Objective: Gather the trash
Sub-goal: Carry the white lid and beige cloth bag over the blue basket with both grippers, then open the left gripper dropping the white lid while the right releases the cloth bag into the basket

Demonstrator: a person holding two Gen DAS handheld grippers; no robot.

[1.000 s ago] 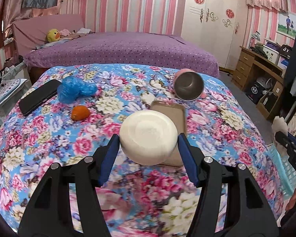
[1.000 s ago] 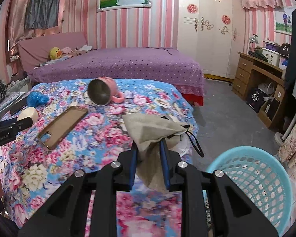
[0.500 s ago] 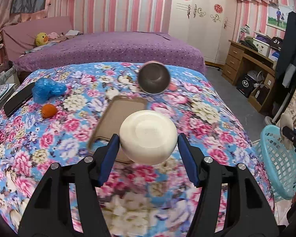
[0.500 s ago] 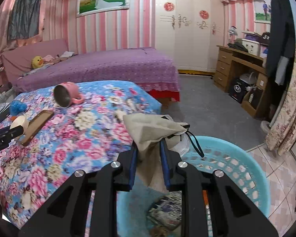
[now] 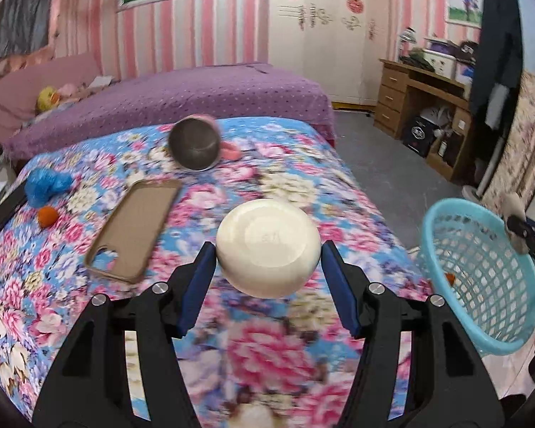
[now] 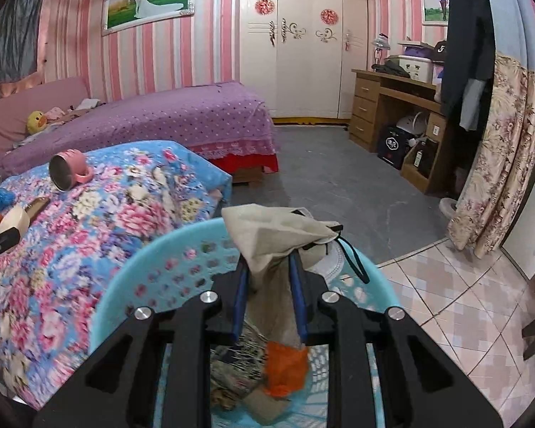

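Note:
My left gripper (image 5: 267,249) is shut on a cream round case (image 5: 268,246) and holds it above the floral bedspread (image 5: 89,285). The light blue basket (image 5: 481,278) stands off the bed's right side, tilted in this view. My right gripper (image 6: 269,267) is shut on a crumpled beige cloth pouch (image 6: 274,235) with a black cord, directly over the basket (image 6: 153,249). Inside the basket lie an orange scrap (image 6: 285,367) and other rubbish. The left gripper with the cream case (image 6: 14,219) shows at the far left of the right wrist view.
On the bedspread lie a brown phone case (image 5: 135,228), a tipped pink metal cup (image 5: 196,142), a blue plastic wad (image 5: 46,185), a small orange scrap (image 5: 48,215) and a black phone (image 5: 7,207). A purple bed, wardrobe and wooden desk (image 6: 392,107) stand beyond.
Both grippers have swung right, off the bed toward the basket. The right one with the pouch now hangs over the basket. Both grips are unchanged.

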